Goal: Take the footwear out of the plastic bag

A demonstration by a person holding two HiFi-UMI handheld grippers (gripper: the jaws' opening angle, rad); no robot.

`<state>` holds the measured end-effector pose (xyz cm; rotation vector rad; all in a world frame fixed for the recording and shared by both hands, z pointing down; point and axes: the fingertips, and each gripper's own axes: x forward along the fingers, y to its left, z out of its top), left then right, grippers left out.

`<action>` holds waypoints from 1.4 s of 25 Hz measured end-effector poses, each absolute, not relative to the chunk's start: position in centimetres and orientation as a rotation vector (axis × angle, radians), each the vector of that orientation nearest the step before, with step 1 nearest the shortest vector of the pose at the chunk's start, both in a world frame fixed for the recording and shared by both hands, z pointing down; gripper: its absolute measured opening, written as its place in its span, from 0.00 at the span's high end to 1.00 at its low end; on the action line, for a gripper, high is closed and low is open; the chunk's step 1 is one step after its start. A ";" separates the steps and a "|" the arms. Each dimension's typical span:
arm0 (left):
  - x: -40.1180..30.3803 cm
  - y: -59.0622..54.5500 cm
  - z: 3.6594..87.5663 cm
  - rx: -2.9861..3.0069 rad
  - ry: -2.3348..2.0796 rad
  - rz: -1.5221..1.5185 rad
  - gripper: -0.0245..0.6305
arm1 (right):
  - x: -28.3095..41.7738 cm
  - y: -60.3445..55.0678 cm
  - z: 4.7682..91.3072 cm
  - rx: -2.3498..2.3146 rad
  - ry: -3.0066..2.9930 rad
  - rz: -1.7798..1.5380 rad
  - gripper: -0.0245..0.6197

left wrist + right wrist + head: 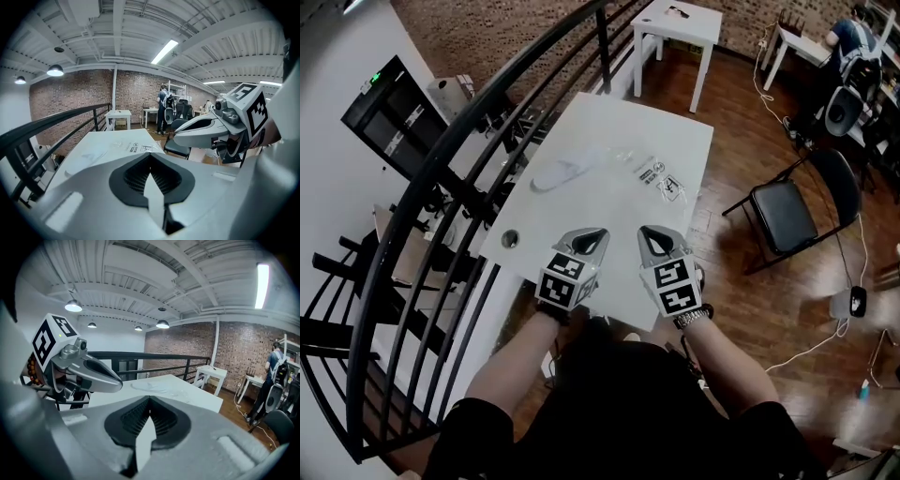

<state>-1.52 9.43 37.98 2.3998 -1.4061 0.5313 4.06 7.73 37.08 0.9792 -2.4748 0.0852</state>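
A clear plastic bag (609,169) lies flat on the far half of the white table (581,220). Inside it a white piece of footwear (562,172) shows at the bag's left end, and printed labels (661,178) mark its right end. Both grippers hover side by side over the table's near edge, well short of the bag. My left gripper (592,232) is shut with nothing between its jaws, and my right gripper (652,232) is shut and empty too. From the left gripper view, the bag (133,146) lies ahead beyond the closed tips (150,154). The right gripper view shows the bag (150,387) past its closed tips (150,399).
A round cable hole (510,239) sits in the table's near left corner. A black railing (441,169) runs along the left side. A black chair (783,211) stands to the right, a small white table (680,28) behind, and a person (853,37) is at far desks.
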 end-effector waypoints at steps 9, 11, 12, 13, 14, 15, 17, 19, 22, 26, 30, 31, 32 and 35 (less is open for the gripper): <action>-0.9 12.1 37.1 2.430 -1.443 0.538 0.94 | 3.0 10.8 36.7 0.931 -2.510 0.071 0.97; -1.2 12.6 37.0 2.433 -1.447 0.545 0.94 | 2.5 11.0 36.5 0.926 -2.515 0.063 0.97; -1.3 12.7 36.9 2.437 -1.448 0.547 0.94 | 2.3 11.1 36.3 0.926 -2.518 0.058 0.97; -1.4 12.7 36.7 2.442 -1.447 0.547 0.94 | 2.1 11.1 36.1 0.928 -2.520 0.052 0.97; -1.5 12.7 36.6 2.449 -1.445 0.546 0.94 | 1.8 11.1 35.9 0.931 -2.521 0.046 0.97; -1.7 12.8 36.4 2.458 -1.442 0.545 0.94 | 1.5 11.1 35.8 0.935 -2.521 0.040 0.97; -1.9 13.0 36.2 2.473 -1.433 0.549 0.94 | 0.9 11.3 35.6 0.946 -2.520 0.034 0.97; -2.1 13.3 36.0 2.488 -1.424 0.559 0.94 | 0.4 11.6 35.4 0.960 -2.518 0.037 0.97; -2.2 13.8 35.2 2.504 -1.409 0.542 0.94 | -0.2 12.3 35.3 0.973 -2.515 0.041 0.97; -2.4 14.7 35.5 2.516 -1.381 0.539 0.94 | -0.5 13.5 35.3 0.994 -2.502 0.036 0.97; -2.3 15.7 35.4 2.535 -1.357 0.537 0.94 | -0.2 14.5 35.0 1.028 -2.484 0.033 0.97; -2.3 16.1 35.3 2.539 -1.353 0.536 0.94 | -0.2 14.8 34.9 1.034 -2.481 0.031 0.97; -2.4 16.4 35.3 2.541 -1.350 0.535 0.94 | -0.3 15.2 34.8 1.039 -2.478 0.029 0.97; -2.6 17.1 34.9 2.548 -1.345 0.531 0.94 | -0.4 16.0 34.4 1.052 -2.471 0.025 0.97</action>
